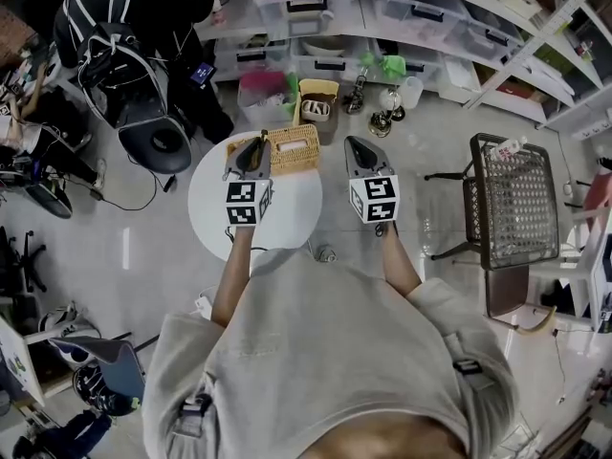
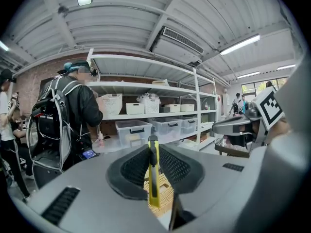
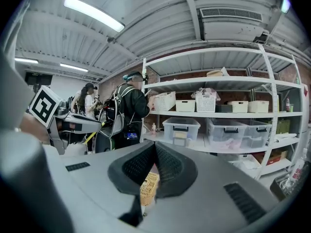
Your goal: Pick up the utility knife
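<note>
Above round white table (image 1: pixel 287 213), utility knife (image 2: pixel 153 174) is gripped between pads of left tool (image 2: pixel 153 147). Yellow body is seen edge-on, upper end projecting past jaw tips. Knife is held clear of table, with woven basket (image 1: pixel 292 151) below and just beyond it. Pick-up is judged all but done; lift is step in hand. Next move calls for firm grip and knife kept clear of basket rim. Right tool (image 3: pixel 154 147) is closed, nothing held, beside left tool, apart from knife.
</note>
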Available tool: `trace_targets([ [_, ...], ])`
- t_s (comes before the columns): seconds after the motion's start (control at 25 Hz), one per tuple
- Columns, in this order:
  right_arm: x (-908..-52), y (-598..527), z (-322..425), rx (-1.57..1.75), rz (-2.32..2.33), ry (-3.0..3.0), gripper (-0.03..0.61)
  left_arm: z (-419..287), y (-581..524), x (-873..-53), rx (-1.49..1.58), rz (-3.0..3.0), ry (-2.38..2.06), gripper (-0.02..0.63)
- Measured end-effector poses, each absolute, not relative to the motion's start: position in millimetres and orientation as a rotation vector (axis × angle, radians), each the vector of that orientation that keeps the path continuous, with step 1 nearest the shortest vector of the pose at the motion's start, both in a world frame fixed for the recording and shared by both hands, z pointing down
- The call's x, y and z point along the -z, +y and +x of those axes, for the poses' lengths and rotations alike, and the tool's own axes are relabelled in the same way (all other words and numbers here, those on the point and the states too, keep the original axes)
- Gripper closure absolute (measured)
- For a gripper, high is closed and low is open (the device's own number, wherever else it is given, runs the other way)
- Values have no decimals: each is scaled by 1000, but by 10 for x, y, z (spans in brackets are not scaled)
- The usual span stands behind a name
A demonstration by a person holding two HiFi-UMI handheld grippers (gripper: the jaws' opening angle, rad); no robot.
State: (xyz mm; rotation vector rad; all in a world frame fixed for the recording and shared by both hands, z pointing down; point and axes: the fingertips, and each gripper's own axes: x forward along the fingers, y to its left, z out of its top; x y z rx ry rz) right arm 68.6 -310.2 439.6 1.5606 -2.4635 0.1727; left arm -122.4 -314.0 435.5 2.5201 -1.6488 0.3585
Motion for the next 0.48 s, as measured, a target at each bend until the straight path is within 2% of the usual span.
trace_targets([
  [0.48, -4405, -3109, 629, -169, 1547, -2459, 548, -1240, -3158, -4335, -357, 2527, -1645, 541],
])
